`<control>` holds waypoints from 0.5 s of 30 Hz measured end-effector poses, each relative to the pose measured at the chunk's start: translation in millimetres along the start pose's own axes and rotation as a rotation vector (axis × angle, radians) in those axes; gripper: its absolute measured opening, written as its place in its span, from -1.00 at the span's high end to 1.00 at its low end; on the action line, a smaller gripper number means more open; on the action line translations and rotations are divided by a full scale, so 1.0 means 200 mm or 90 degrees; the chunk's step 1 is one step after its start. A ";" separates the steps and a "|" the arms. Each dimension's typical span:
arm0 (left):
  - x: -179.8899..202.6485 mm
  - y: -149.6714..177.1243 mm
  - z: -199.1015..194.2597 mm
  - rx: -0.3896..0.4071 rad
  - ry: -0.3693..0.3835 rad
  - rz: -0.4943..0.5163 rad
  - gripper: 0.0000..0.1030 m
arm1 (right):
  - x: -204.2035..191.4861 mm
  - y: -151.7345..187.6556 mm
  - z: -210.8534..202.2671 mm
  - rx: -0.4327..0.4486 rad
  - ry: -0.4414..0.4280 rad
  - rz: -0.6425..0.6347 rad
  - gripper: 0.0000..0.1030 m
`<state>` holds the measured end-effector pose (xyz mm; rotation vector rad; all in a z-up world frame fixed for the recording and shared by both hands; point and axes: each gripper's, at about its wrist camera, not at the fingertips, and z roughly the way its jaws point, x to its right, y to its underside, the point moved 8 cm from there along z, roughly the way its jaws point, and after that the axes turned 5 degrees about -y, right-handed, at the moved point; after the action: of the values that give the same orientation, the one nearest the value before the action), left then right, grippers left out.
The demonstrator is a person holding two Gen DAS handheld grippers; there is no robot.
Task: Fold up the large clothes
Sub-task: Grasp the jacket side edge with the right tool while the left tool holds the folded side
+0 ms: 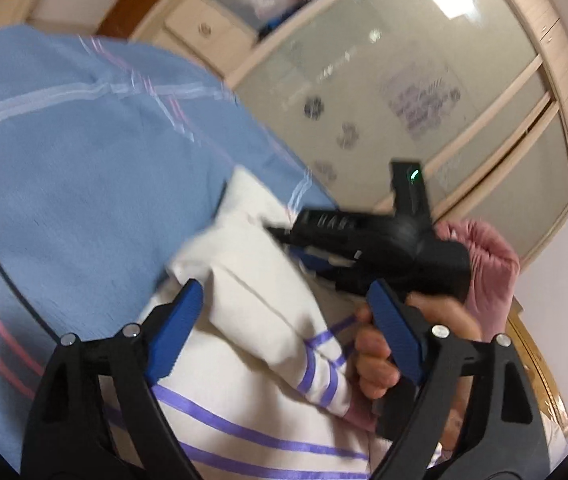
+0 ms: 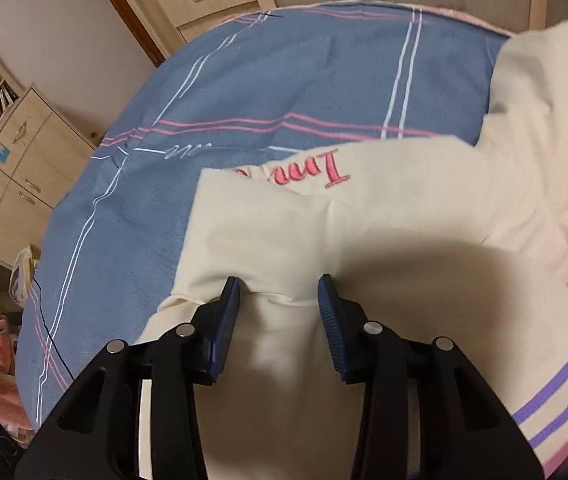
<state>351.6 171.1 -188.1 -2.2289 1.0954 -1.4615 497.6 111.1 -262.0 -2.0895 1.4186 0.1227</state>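
Note:
A cream garment (image 2: pixel 364 224) with pink lettering and purple stripes lies on a blue checked bedspread (image 2: pixel 243 80). My right gripper (image 2: pixel 279 292) is open, its blue fingers (image 2: pixel 229 312) straddling a raised fold of the cream cloth without clamping it. In the left wrist view the same garment (image 1: pixel 251 280) lies bunched under my left gripper (image 1: pixel 284 300), which is open and wide above it. The right gripper's black body (image 1: pixel 384 248) and the hand holding it show just beyond, over the cloth.
The bedspread (image 1: pixel 63 160) fills the left of the left wrist view. A wardrobe with frosted glass doors (image 1: pixel 404 92) stands behind the bed. A pink sleeve (image 1: pixel 484 260) is on the right. Wooden drawers (image 2: pixel 11 184) and a bookshelf stand left of the bed.

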 end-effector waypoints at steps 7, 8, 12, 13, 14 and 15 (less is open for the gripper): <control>-0.17 0.01 0.05 -0.041 -0.015 -0.098 -0.71 | -0.14 -0.18 -0.16 0.036 -0.015 -0.043 -0.25; -0.16 0.01 0.06 -0.042 -0.020 -0.090 -0.71 | -0.18 -0.21 -0.14 0.023 0.031 -0.076 -0.38; -0.14 0.02 0.06 -0.042 -0.033 -0.061 -0.73 | -0.37 -0.25 0.00 -0.031 0.155 -0.205 -0.44; -0.13 0.02 0.06 -0.043 -0.033 -0.062 -0.73 | -0.41 -0.26 0.06 -0.045 0.181 -0.233 -0.44; -0.14 0.02 0.06 -0.044 -0.032 -0.063 -0.73 | -0.43 -0.25 0.12 -0.059 0.205 -0.249 -0.44; -0.15 0.01 0.06 -0.045 -0.032 -0.062 -0.73 | -0.41 -0.23 0.19 -0.090 0.236 -0.261 -0.37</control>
<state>355.3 187.9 -214.8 -2.3850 1.0530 -1.4154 512.2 210.3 -241.3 -2.5732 1.1684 -0.3551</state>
